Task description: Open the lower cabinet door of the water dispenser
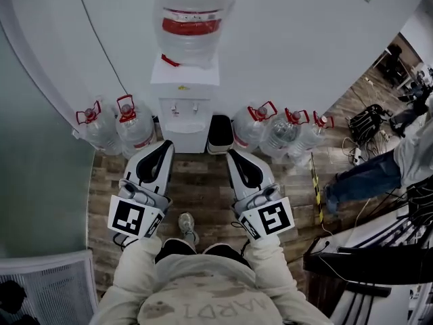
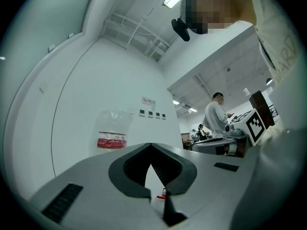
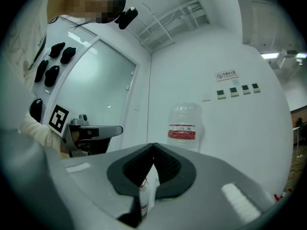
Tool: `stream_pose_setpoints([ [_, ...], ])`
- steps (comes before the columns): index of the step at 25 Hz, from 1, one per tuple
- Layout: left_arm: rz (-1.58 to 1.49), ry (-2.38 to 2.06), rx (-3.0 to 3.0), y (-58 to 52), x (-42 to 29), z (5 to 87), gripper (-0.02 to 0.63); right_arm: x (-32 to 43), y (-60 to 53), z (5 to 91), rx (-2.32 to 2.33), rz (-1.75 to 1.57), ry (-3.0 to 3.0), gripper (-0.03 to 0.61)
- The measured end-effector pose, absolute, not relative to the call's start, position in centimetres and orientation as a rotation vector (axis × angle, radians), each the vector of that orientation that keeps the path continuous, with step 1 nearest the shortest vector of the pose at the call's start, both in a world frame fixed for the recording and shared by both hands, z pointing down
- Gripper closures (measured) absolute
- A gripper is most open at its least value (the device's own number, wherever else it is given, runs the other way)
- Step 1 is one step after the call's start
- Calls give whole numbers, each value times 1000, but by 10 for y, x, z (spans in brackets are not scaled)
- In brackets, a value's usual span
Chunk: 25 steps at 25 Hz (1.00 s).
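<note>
White wall (image 1: 304, 46) and wood-plank floor (image 1: 203, 195) ahead of both jaws.
- Water dispenser (image 1: 184, 117): against the wall, straight ahead, between the lines of the two jaw pairs and apart from both. Its lower cabinet door is too foreshortened to read.
- Inverted bottle (image 1: 193, 19): on top of the dispenser.
- Floor bottles: left group (image 1: 135, 124) and right group (image 1: 277, 131), flanking the dispenser.
- Black bin (image 1: 220, 134): just beyond the right jaws.
- Left gripper (image 1: 164, 146): jaws closed, empty.
- Right gripper (image 1: 233, 154): jaws closed, empty.
</note>
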<state>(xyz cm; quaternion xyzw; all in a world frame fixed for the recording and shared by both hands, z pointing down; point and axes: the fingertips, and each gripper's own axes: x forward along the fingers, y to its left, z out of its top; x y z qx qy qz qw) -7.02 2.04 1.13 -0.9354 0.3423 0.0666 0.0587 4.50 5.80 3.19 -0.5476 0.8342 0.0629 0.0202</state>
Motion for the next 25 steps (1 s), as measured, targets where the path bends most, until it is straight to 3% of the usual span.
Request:
stream_pose_setpoints([
  [13,152,1045,-2826,-97,-77,22,614,51,-67,45,-1711,139,2580,569],
  [25,-11,1083,-2839,-135,-83,63,614,60,-128,102,-1697,-75,2644,569],
])
